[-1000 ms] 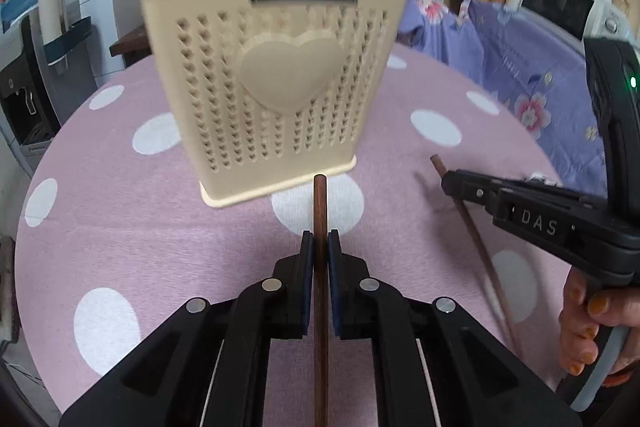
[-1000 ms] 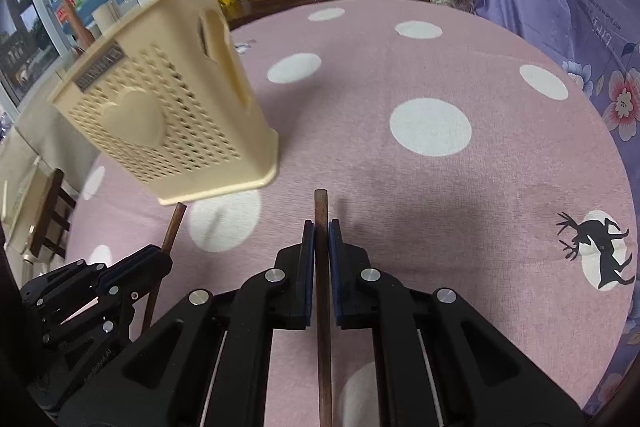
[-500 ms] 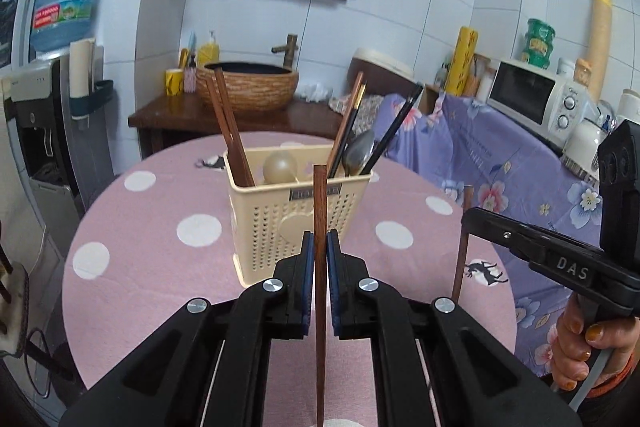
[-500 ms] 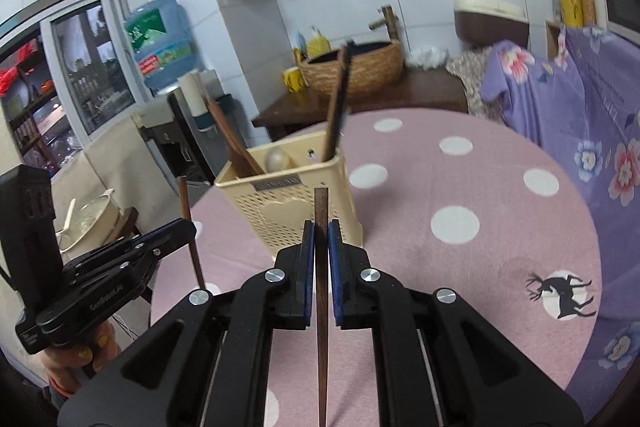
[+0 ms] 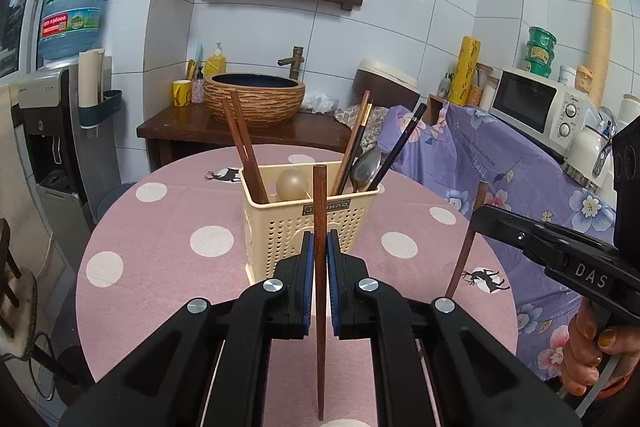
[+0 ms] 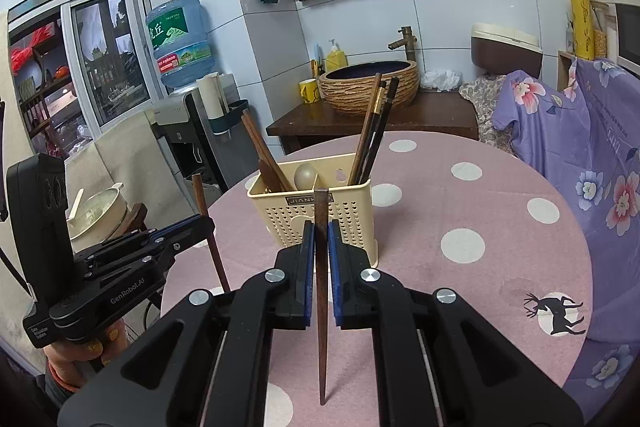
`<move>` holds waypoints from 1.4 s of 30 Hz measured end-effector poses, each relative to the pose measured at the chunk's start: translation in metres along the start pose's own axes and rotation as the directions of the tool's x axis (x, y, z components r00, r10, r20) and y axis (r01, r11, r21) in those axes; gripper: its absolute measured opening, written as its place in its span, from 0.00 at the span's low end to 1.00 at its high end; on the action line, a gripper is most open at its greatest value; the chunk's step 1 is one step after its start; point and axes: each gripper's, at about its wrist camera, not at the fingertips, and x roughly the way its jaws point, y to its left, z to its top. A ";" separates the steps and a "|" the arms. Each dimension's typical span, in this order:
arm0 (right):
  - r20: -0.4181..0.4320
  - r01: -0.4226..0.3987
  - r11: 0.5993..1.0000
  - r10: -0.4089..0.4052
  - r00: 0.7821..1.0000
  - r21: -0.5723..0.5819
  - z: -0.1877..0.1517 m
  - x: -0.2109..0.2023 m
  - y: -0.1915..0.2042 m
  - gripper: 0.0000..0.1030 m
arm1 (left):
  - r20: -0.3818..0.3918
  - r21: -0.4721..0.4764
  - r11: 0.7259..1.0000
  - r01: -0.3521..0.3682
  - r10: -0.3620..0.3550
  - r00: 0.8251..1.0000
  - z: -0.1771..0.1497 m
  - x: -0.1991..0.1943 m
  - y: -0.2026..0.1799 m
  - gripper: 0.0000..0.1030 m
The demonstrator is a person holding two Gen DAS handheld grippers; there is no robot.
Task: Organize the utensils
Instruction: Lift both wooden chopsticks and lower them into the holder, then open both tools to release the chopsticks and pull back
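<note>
Both grippers have risen, so the cream perforated plastic holder [image 5: 310, 215] now sits lower and farther off. From the left wrist, the left gripper [image 5: 319, 275] clamps a brown wooden chopstick [image 5: 319, 227]. From the right wrist, the right gripper [image 6: 320, 267] clamps a second brown chopstick [image 6: 321, 267]. Several utensils already stand inside; these two remain.
</note>
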 end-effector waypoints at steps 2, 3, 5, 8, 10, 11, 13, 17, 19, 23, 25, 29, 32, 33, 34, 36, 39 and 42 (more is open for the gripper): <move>0.005 -0.006 1.000 0.006 1.000 0.001 0.003 -0.001 0.001 0.08 | 0.011 -0.002 1.000 0.002 -0.002 1.000 0.002 -0.005 0.000 0.07; 0.007 -0.009 1.000 0.009 1.000 0.000 0.005 -0.002 0.002 0.08 | 0.018 -0.001 1.000 0.003 -0.003 1.000 0.003 -0.007 0.000 0.07; 0.011 -0.015 1.000 0.015 1.000 -0.007 0.011 -0.003 0.004 0.08 | 0.029 0.003 1.000 0.005 -0.005 1.000 0.007 -0.010 -0.001 0.07; 0.024 -0.019 0.999 0.019 1.000 -0.030 0.025 -0.006 0.011 0.08 | 0.043 0.012 1.000 0.017 -0.017 0.999 0.019 -0.015 -0.002 0.07; 0.046 -0.015 0.999 0.018 0.999 -0.051 0.040 -0.011 0.017 0.08 | 0.059 0.014 0.999 0.030 -0.031 0.998 0.033 -0.020 -0.003 0.07; 0.057 -0.012 0.998 0.016 0.998 -0.061 0.047 -0.013 0.020 0.08 | 0.066 0.014 0.999 0.038 -0.039 0.997 0.042 -0.022 -0.003 0.07; 0.087 0.000 0.997 0.007 0.996 -0.081 0.066 -0.018 0.027 0.08 | 0.079 0.012 0.999 0.053 -0.054 0.995 0.064 -0.026 -0.002 0.07; 0.170 0.031 0.997 -0.019 0.985 -0.067 0.118 -0.027 0.032 0.08 | 0.148 0.001 1.000 0.029 -0.029 0.989 0.113 -0.036 0.000 0.07; 0.211 0.062 0.996 -0.049 0.976 -0.058 0.138 -0.028 0.035 0.08 | 0.183 -0.008 1.000 0.007 -0.005 0.983 0.138 -0.038 0.000 0.07; 0.289 0.125 0.992 -0.110 0.951 -0.036 0.173 -0.021 0.038 0.08 | 0.235 -0.035 0.998 -0.057 0.064 0.970 0.169 -0.028 -0.001 0.07; 0.297 0.146 0.989 -0.134 0.946 -0.019 0.177 -0.010 0.036 0.08 | 0.233 -0.052 0.995 -0.080 0.090 0.968 0.172 -0.016 0.000 0.07; 0.279 0.172 0.985 -0.163 0.947 -0.008 0.169 0.019 0.030 0.08 | 0.214 -0.068 0.991 -0.118 0.130 0.968 0.161 0.009 0.006 0.07; 0.243 0.176 0.984 -0.170 0.955 -0.005 0.153 0.042 0.025 0.08 | 0.203 -0.067 0.987 -0.143 0.154 0.967 0.146 0.025 0.009 0.07; 0.228 0.182 0.983 -0.175 0.958 -0.008 0.147 0.049 0.024 0.08 | 0.198 -0.064 0.986 -0.156 0.166 0.966 0.138 0.031 0.010 0.07; 0.217 0.186 0.983 -0.180 0.960 -0.009 0.142 0.055 0.024 0.08 | 0.197 -0.066 0.984 -0.163 0.173 0.965 0.132 0.035 0.011 0.07; 0.192 0.189 0.982 -0.182 0.964 -0.017 0.129 0.067 0.022 0.08 | 0.191 -0.061 0.983 -0.175 0.183 0.964 0.124 0.043 0.014 0.07; 0.155 0.187 0.982 -0.180 0.971 -0.027 0.114 0.080 0.022 0.08 | 0.164 -0.059 0.982 -0.178 0.186 0.969 0.109 0.054 0.018 0.07; 0.141 0.189 0.981 -0.182 0.973 -0.038 0.104 0.087 0.022 0.08 | 0.135 -0.057 0.982 -0.177 0.183 0.974 0.092 0.064 0.021 0.07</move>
